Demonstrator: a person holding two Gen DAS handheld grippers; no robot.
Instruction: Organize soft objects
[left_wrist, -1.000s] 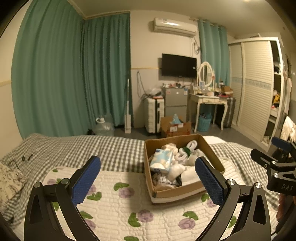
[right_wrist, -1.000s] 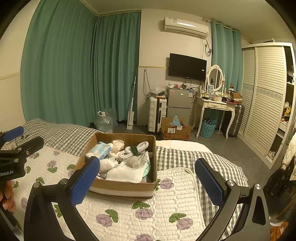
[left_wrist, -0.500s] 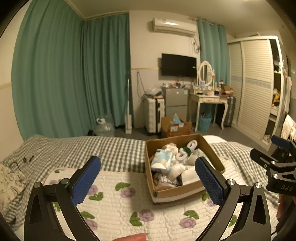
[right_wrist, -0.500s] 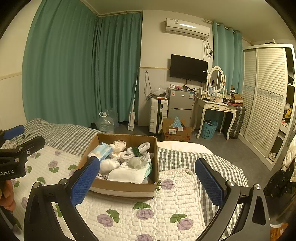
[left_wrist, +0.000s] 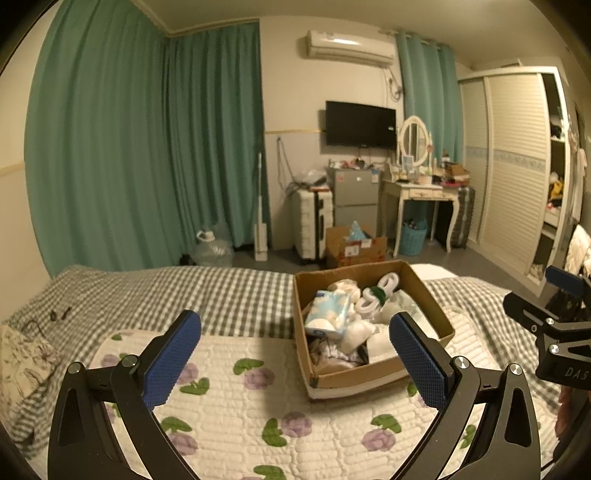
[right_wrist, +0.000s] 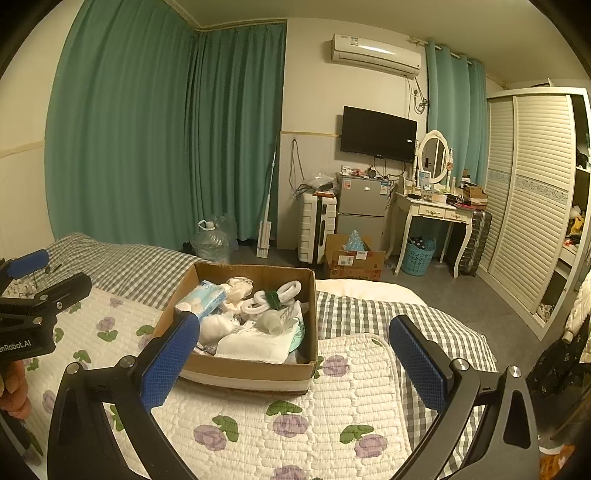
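An open cardboard box (left_wrist: 388, 373) (right_wrist: 255, 369) stands on the bed's flowered quilt. It holds soft things: a blue-and-white tissue pack (left_wrist: 328, 312) (right_wrist: 202, 298), white rolled items with a green band (right_wrist: 271, 295), and white cloth (right_wrist: 255, 345). My left gripper (left_wrist: 295, 356) is open and empty, held above the quilt to the box's left. My right gripper (right_wrist: 295, 356) is open and empty, held above the quilt in front of the box. Each gripper shows at the edge of the other's view, the right one (left_wrist: 554, 325) and the left one (right_wrist: 33, 295).
The flowered quilt (right_wrist: 258, 424) lies over a grey checked bedspread (left_wrist: 184, 291). A patterned pillow (left_wrist: 22, 358) is at the far left. Beyond the bed stand a water jug (right_wrist: 212, 243), a suitcase (right_wrist: 317, 227), a floor box (right_wrist: 352, 258), a dressing table (right_wrist: 432, 210) and a wardrobe (right_wrist: 532, 206).
Both views have shifted only slightly; the box sits a touch lower and nearer in both. The grippers stay open and nothing was taken hold of.
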